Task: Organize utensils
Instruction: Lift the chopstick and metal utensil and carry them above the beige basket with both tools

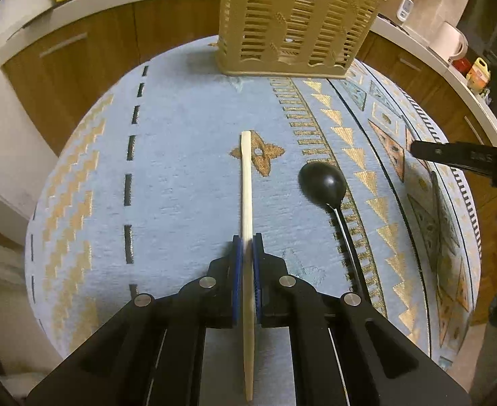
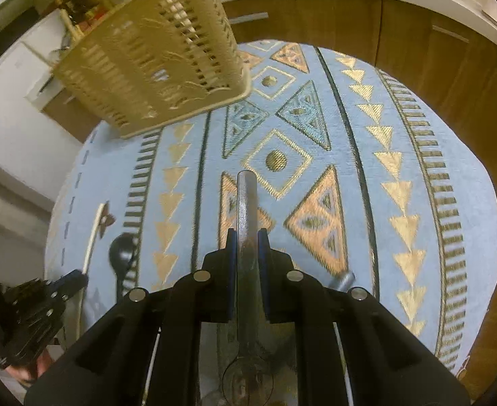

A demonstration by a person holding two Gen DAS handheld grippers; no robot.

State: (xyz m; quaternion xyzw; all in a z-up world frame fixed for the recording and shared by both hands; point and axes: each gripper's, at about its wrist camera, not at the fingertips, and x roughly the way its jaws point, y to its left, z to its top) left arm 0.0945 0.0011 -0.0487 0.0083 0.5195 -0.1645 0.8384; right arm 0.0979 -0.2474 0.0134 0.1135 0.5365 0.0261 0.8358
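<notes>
On the round bench under a pale blue patterned cloth [image 1: 187,142], the beige slotted plastic utensil basket [image 1: 292,23] already holds some pale sticks. Nearer than the basket, a black spoon [image 1: 323,182] remains unsorted. A wooden chopstick [image 1: 246,186] is clamped by the left fingers [image 1: 247,247], a grey metal utensil handle [image 2: 246,199] by the right fingers [image 2: 247,240], both tilted steeply downward.

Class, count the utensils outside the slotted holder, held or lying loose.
3: chopstick in left gripper; metal spoon in right gripper; black ladle on cloth. Gripper bodies may hide more.
</notes>
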